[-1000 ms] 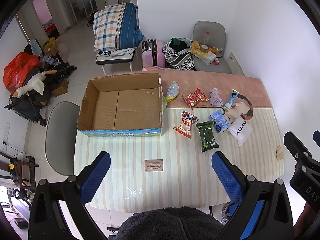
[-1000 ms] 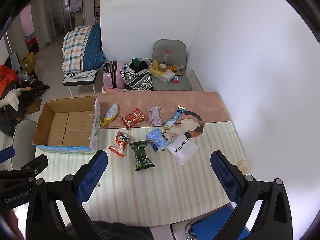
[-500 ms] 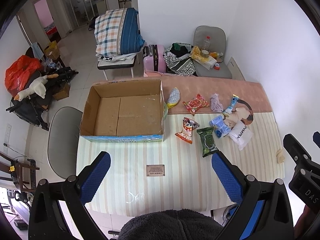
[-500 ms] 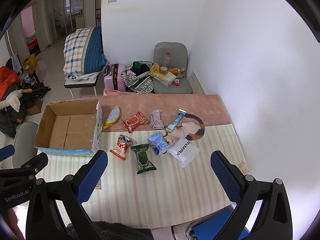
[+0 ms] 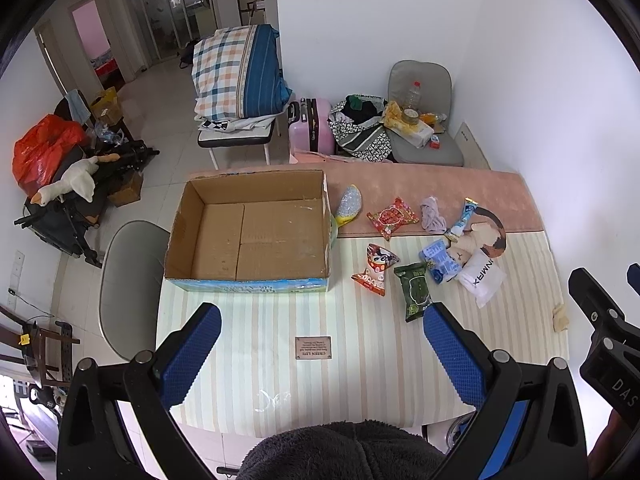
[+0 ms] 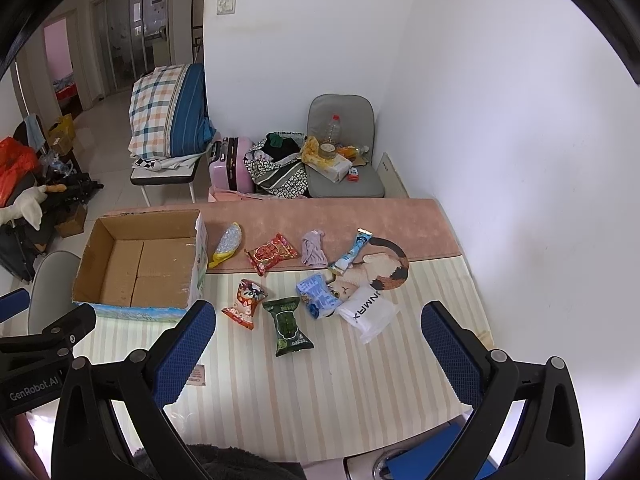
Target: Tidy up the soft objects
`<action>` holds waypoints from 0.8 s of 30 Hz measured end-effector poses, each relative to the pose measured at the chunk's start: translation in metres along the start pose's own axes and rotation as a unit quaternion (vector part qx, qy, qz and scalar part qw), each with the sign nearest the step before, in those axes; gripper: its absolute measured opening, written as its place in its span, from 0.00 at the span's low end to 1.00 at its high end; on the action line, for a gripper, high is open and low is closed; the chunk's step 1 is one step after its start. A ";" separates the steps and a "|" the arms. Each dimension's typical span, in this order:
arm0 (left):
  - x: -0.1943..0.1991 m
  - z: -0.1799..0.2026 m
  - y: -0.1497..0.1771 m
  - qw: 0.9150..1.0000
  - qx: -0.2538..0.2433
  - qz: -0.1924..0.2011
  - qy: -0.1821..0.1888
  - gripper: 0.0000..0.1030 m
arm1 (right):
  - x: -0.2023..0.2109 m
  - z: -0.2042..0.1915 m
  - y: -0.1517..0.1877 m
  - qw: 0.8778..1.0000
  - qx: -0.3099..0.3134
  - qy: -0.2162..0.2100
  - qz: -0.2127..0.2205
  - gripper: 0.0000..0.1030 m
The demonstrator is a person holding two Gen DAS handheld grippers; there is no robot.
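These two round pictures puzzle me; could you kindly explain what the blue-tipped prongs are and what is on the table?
Each picture comes from a fisheye camera on a hand-held gripper; no robot arm is involved. One view looks along the left gripper, the other along the right gripper. The blue prongs are their fingers; both stand wide open and hold nothing. On the striped table sits an empty cardboard box. To its right lie soft items: a green packet, a white pouch, a red packet and a purple cloth, among others. Nothing is in the box yet.
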State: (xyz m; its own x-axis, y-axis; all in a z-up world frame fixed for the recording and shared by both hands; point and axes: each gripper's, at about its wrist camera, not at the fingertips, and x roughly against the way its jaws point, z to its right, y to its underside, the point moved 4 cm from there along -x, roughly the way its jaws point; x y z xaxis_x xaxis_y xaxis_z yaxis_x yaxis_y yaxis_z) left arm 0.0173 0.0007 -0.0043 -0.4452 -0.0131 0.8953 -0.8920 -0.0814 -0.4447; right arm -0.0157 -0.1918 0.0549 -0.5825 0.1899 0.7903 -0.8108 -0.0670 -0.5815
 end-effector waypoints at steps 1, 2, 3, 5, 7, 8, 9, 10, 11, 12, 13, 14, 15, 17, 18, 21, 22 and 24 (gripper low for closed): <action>0.001 0.000 0.000 1.000 0.000 0.001 0.000 1.00 | 0.002 -0.001 0.000 1.000 0.000 -0.001 0.001 1.00; 0.001 0.000 0.000 1.000 0.000 0.001 -0.001 1.00 | 0.002 -0.001 0.000 1.000 0.000 -0.001 0.002 1.00; 0.001 -0.001 0.000 1.000 0.000 0.001 0.000 1.00 | 0.003 -0.001 0.001 1.000 -0.001 -0.001 0.004 1.00; 0.003 -0.001 0.000 1.000 0.000 0.003 0.000 1.00 | 0.004 -0.001 0.002 1.000 0.001 -0.001 0.005 1.00; 0.003 -0.001 -0.001 1.000 0.000 0.003 0.000 1.00 | 0.005 -0.001 0.001 1.000 0.000 -0.002 0.004 1.00; 0.004 0.000 -0.001 1.000 0.000 0.004 0.000 1.00 | 0.005 -0.001 0.001 1.000 0.000 -0.002 0.004 1.00; 0.005 0.000 -0.002 1.000 0.000 0.004 0.000 1.00 | 0.005 -0.001 0.001 1.000 0.000 -0.003 0.004 1.00; 0.005 0.000 -0.002 1.000 0.000 0.004 0.000 1.00 | 0.006 -0.001 0.001 1.000 0.001 -0.002 0.005 1.00; 0.005 0.000 -0.002 1.000 0.000 0.004 0.000 1.00 | 0.007 -0.001 0.001 1.000 0.001 -0.003 0.006 1.00; 0.005 0.000 -0.002 1.000 0.000 0.004 0.000 1.00 | 0.006 -0.001 0.001 1.000 0.000 -0.004 0.004 1.00; 0.005 0.000 -0.003 1.000 -0.001 0.005 -0.001 1.00 | 0.007 -0.001 0.001 1.000 0.000 -0.004 0.004 1.00; 0.006 0.000 -0.003 1.000 0.000 0.005 -0.001 1.00 | 0.007 -0.002 0.001 1.000 0.000 -0.003 0.005 1.00; 0.005 0.000 -0.003 1.000 0.000 0.005 0.000 1.00 | 0.008 -0.002 0.001 1.000 0.001 -0.003 0.006 1.00; 0.006 0.000 -0.003 1.000 -0.001 0.005 -0.001 1.00 | 0.010 -0.002 0.001 1.000 0.000 -0.002 0.009 1.00; 0.005 0.000 -0.002 1.000 0.000 0.005 -0.001 1.00 | 0.012 -0.002 0.001 1.000 0.001 -0.001 0.010 1.00; 0.007 0.000 -0.004 1.000 0.000 0.007 0.000 1.00 | 0.015 -0.003 0.000 1.000 0.001 -0.001 0.012 1.00; 0.009 0.000 -0.005 1.000 0.000 0.009 -0.001 1.00 | 0.016 -0.003 0.000 1.000 0.002 -0.001 0.013 1.00; 0.013 0.000 -0.006 1.000 -0.001 0.014 -0.002 1.00 | 0.017 -0.003 -0.001 1.000 0.001 -0.002 0.014 1.00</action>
State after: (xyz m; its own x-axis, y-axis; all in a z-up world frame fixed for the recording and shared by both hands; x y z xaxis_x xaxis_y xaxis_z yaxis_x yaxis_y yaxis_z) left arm 0.0171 0.0013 0.0100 -0.4691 -0.0199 0.8829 -0.8796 -0.0790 -0.4691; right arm -0.0249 -0.1860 0.0682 -0.6046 0.1831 0.7752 -0.7947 -0.0739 -0.6024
